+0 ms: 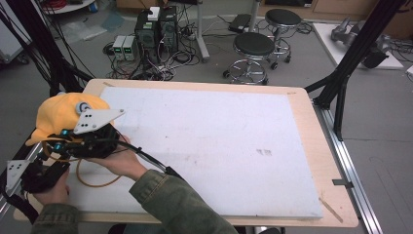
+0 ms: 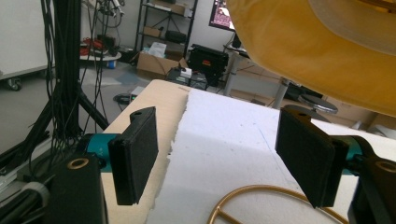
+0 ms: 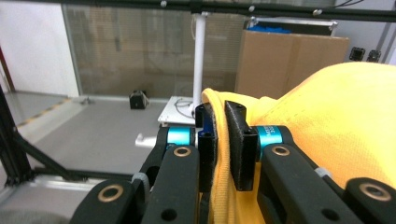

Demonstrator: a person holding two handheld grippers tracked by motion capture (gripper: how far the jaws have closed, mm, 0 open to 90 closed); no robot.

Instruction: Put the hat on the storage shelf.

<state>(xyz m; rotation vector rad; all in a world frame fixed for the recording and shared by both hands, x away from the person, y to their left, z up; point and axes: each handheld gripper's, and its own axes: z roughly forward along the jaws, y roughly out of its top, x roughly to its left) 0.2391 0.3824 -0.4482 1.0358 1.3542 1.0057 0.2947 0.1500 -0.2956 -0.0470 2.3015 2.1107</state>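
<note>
Yellow cap (image 1: 61, 114) is sitting at the left edge of the high view, lifted over the white board's (image 1: 209, 146) near-left corner. Right gripper (image 3: 220, 140) is pinching the cap's edge between nearly closed jaws, apparently to keep it raised. Left gripper (image 2: 224, 156) is waiting below with jaws spread wide, empty, probably ready to take another edge. Beyond, stools (image 1: 253, 51) are standing on the floor.
</note>
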